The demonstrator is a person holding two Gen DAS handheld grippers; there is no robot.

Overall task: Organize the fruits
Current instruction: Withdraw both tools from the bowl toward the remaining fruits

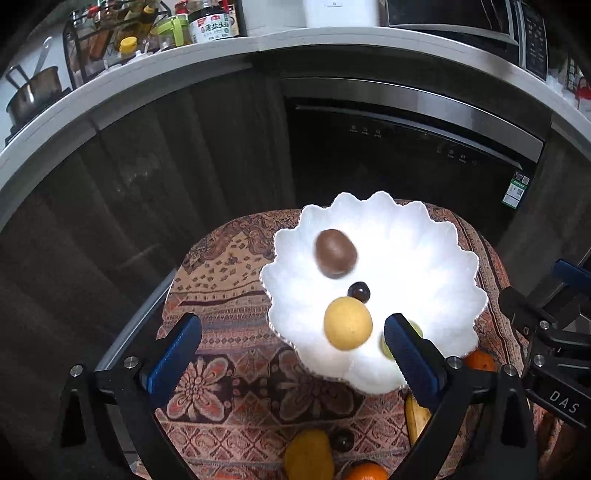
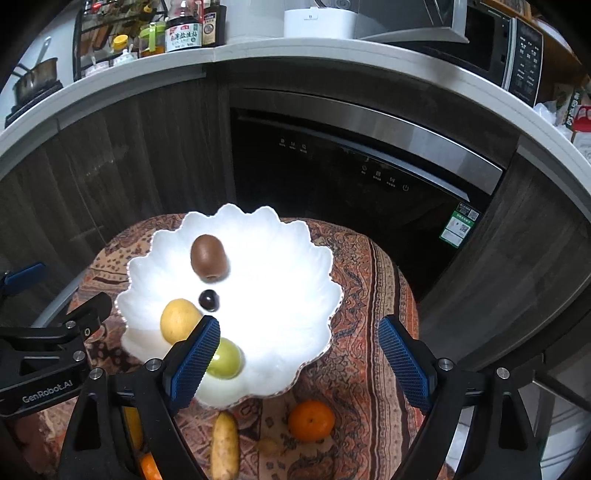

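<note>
A white scalloped bowl stands on a small table with a patterned cloth. In it lie a brown kiwi, a dark grape, a yellow round fruit and a green fruit. My left gripper hangs open above the bowl's near left rim, nothing between its fingers. My right gripper is open over the bowl's near right side, empty. On the cloth lie an orange, a long yellow fruit, another yellow fruit and a dark grape.
Behind the table stand dark wooden cabinets and a black dishwasher under a pale counter. The counter carries bottles, a pot and a microwave. More oranges lie at the table's near edge.
</note>
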